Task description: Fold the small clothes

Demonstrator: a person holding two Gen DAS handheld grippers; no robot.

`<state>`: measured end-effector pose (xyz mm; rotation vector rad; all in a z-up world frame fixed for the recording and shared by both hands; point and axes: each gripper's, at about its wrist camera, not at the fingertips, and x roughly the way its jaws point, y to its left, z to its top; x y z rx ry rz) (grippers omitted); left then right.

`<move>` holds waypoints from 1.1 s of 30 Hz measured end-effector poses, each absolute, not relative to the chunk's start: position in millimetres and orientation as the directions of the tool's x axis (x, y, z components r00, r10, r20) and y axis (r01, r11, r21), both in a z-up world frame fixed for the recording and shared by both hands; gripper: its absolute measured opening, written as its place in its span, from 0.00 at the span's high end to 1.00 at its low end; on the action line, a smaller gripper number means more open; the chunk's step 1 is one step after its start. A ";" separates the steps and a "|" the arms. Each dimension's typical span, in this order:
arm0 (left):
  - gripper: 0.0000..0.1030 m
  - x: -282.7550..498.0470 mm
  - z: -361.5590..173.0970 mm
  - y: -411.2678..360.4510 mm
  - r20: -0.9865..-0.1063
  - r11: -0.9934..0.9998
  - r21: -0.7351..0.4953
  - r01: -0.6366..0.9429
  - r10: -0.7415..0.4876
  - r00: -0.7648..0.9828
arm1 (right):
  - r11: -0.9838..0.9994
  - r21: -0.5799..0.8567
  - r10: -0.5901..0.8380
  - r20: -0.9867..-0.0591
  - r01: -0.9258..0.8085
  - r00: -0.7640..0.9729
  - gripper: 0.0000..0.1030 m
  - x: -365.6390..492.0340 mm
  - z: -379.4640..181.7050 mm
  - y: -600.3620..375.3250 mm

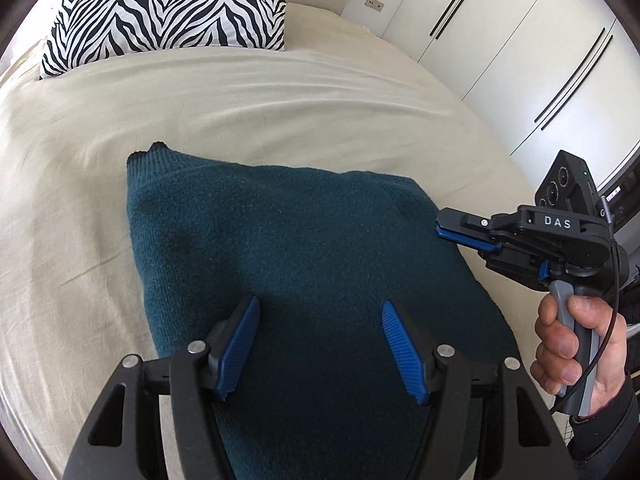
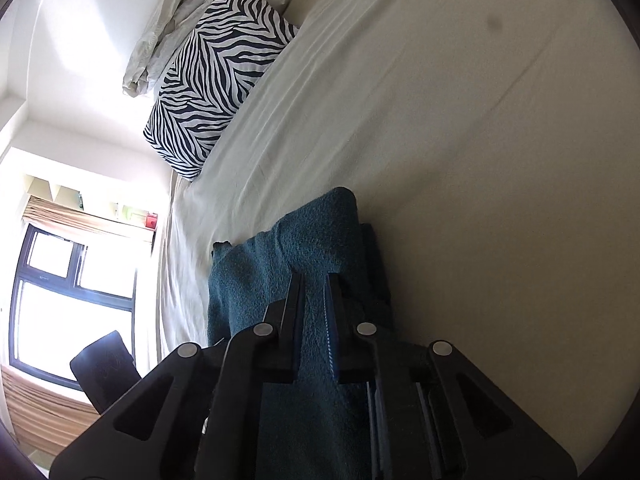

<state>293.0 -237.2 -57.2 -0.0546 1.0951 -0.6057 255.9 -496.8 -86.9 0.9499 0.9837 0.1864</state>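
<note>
Sweater point(image 1: 280, 248), dark teal knit, lies partly folded on the bed point(image 1: 80, 208), its long axis running from the near edge away toward the zebra-print pillow point(image 1: 168, 12). A ribbed cuff or hem point(image 1: 154, 154) sits at the far left corner of the garment.

Left hand-held gripper point(image 1: 318, 346): released, blue ribbed pads spread wide apart, poised over the near middle of the sweater. Whether the pads touch the knit cannot be told. The garment lies directly ahead of and below this gripper, extending forward along its finger line.

Right hand-held gripper point(image 1: 468, 236): clenched on the sweater's right edge, entering from the side, roughly across the long axis. In the right wrist view the right hand-held gripper point(image 2: 314, 300) shows both fingers drawn close with a raised ridge of teal fabric pinched between them; further layers lie stacked to the right of that ridge.

Judgement: the right side holds the edge, so the coming fold likely carries that edge leftward across the long axis, while the left hand-held gripper, nearer the garment centre, is placed to pin or take the near portion.
</note>
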 end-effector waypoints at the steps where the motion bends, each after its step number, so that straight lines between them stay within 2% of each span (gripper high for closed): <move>1: 0.36 286.6 -52.3 -232.6 -0.815 0.841 -0.333 0.427 -0.484 0.317 | 0.601 0.764 0.546 -0.607 0.234 0.578 0.91 247.9 -78.3 -493.9; 4: 0.36 263.9 -39.8 -219.8 -0.816 0.857 -0.304 0.417 -0.460 0.350 | 0.605 0.780 0.591 -0.575 0.160 0.565 0.91 218.2 -58.7 -480.3; 7: 0.36 241.2 -35.0 -217.9 -0.826 0.869 -0.255 0.425 -0.424 0.371 | 0.591 0.798 0.648 -0.555 0.117 0.522 0.91 190.5 -62.2 -461.8; 10: 0.36 227.8 -38.8 -227.7 -0.843 0.875 -0.168 0.455 -0.367 0.393 | 0.621 0.765 0.638 -0.619 0.168 0.458 0.91 166.5 -91.9 -454.4; 14: 0.36 226.3 -46.6 -234.9 -0.851 0.874 -0.112 0.473 -0.330 0.408 | 0.558 0.806 0.650 -0.573 0.198 0.499 0.91 146.0 -108.9 -470.0; 17: 0.35 226.2 -49.1 -235.7 -0.852 0.874 -0.100 0.476 -0.322 0.413 | 0.583 0.787 0.623 -0.592 0.200 0.512 0.90 135.7 -98.5 -474.2; 22: 0.35 225.1 -49.0 -236.3 -0.848 0.877 -0.095 0.471 -0.319 0.423 | 0.573 0.811 0.657 -0.539 0.115 0.526 0.89 110.2 -78.2 -466.7; 26: 0.34 223.2 -49.2 -235.9 -0.845 0.875 -0.096 0.475 -0.324 0.425 | 0.628 0.759 0.626 -0.623 0.171 0.469 0.87 105.3 -96.7 -465.2; 30: 0.34 216.1 -41.1 -219.7 -0.818 0.870 -0.161 0.466 -0.382 0.430 | 0.601 0.781 0.615 -0.588 0.171 0.525 0.86 91.0 -91.5 -478.6; 31: 0.34 214.5 -36.3 -211.1 -0.805 0.871 -0.195 0.451 -0.405 0.433 | 0.607 0.778 0.602 -0.583 0.160 0.546 0.85 86.0 -85.4 -483.0; 33: 0.30 213.3 -26.7 -189.1 -0.766 0.868 -0.281 0.409 -0.460 0.449 | 0.627 0.765 0.569 -0.580 0.149 0.583 0.72 80.3 -70.5 -493.6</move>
